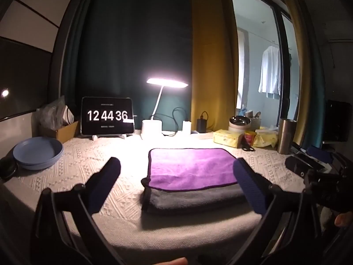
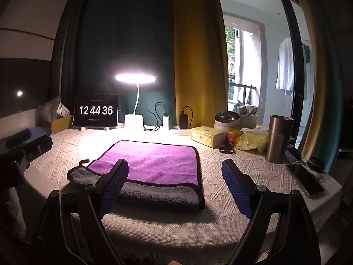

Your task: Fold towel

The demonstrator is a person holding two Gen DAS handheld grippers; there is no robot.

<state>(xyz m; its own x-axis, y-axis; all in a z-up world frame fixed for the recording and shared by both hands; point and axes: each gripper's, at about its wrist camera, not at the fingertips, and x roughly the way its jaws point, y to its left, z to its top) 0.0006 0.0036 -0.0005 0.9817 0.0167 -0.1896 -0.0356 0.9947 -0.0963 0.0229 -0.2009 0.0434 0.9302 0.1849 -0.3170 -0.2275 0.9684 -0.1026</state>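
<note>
Blue-padded fingers of the left hand-held gripper [image 1: 176, 172] stood spread wide and empty, one of them covering the near right corner of the towel [image 1: 189, 172]. Only the right wrist view showed the right hand-held gripper [image 2: 176, 181], likewise spread, plus a phone [image 2: 305, 180] right of the towel; only the left view showed a blue plate [image 1: 37, 152] far left. Folded purple over grey, the towel lay on the tabletop [image 2: 220, 159] in front of the lamp [image 2: 134, 78].
</note>
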